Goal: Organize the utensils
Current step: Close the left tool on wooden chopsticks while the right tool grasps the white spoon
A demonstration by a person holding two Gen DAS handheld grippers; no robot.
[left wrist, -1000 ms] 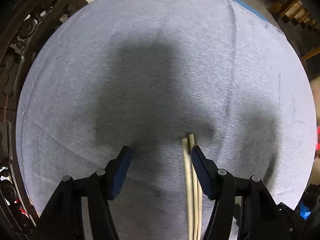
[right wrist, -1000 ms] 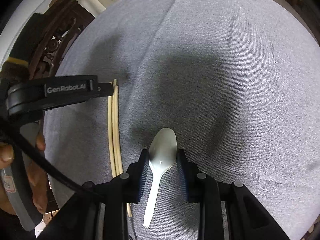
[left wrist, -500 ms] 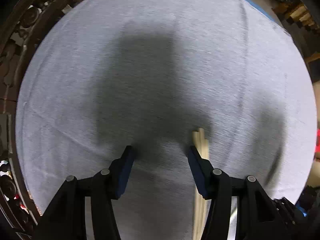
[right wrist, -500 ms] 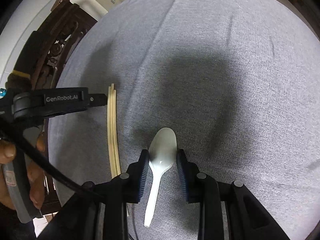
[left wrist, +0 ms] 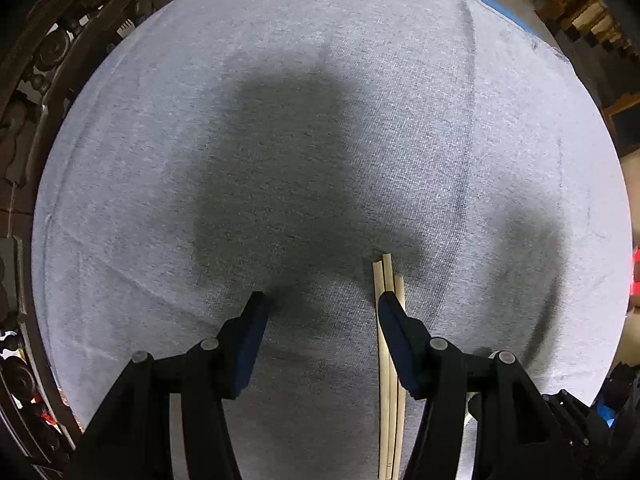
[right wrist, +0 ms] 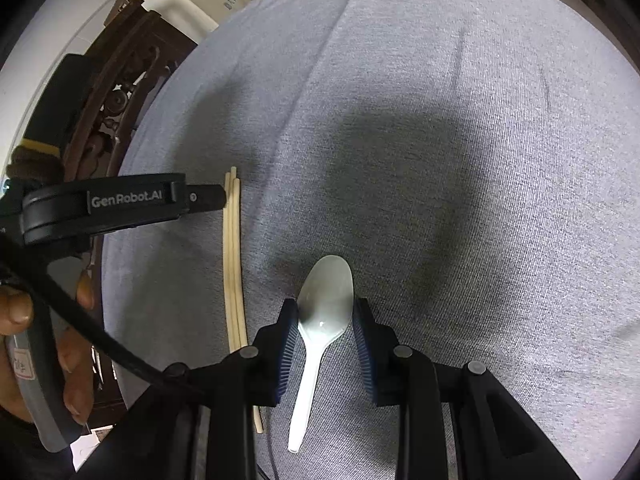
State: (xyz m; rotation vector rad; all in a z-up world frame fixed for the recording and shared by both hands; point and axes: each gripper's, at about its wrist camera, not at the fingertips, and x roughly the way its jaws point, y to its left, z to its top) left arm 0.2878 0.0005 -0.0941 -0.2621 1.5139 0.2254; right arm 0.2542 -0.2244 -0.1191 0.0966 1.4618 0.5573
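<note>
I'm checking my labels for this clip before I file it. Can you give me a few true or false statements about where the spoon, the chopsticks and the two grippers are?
1. The white spoon lies between the fingers of the right gripper. True.
2. The chopsticks lie crossed over the spoon. False: they lie apart from it, to its left, side by side.
3. The left gripper is open with nothing between its fingers. True.
4. The spoon's bowl points back toward the right wrist camera. False: the bowl points away and the handle runs back.
5. Everything rests on a grey cloth. True.
</note>
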